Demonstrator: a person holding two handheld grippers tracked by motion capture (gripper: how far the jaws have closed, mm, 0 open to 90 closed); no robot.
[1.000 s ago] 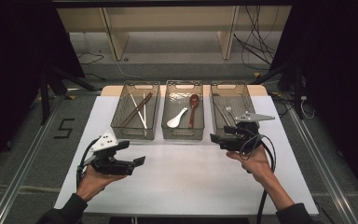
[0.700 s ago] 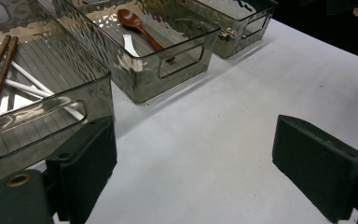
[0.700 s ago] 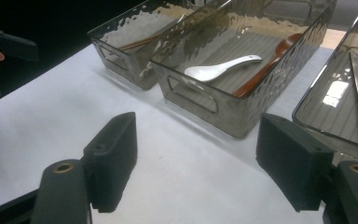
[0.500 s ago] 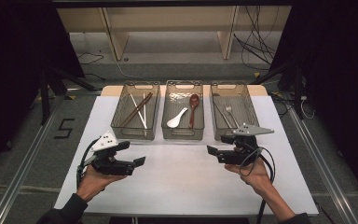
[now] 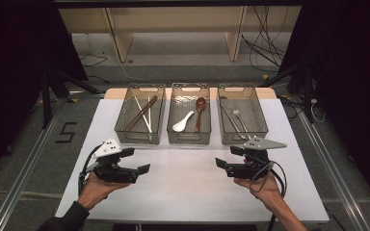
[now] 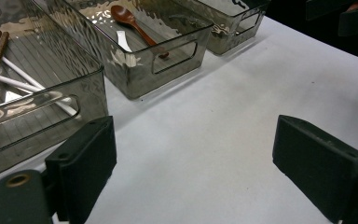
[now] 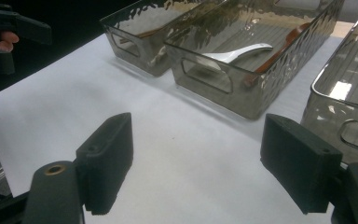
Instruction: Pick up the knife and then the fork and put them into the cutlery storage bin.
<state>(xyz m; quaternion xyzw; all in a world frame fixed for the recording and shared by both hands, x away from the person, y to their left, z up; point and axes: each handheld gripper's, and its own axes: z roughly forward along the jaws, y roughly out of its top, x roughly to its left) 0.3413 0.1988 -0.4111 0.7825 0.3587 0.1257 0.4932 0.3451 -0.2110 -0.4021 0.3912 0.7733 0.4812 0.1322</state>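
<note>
Holding both tools above the white table (image 5: 183, 192), empty, jaws apart: left gripper (image 5: 142, 169), right gripper (image 5: 220, 163). Nearest item, right-hand bin (image 5: 262, 126): smoky clear plastic, ribbed floor, cut-out handle, metal fork (image 5: 237, 115) and a second utensil lying lengthwise inside; it stood just beyond my right gripper, last of three in a row. Middle bin (image 5: 189, 137): white spoon (image 5: 183, 122), brown spoon (image 5: 200, 110). Risk, as I judged: thin cutlery flat on ribs could slip the pads; a low reach could knock the bin's wall.
</note>
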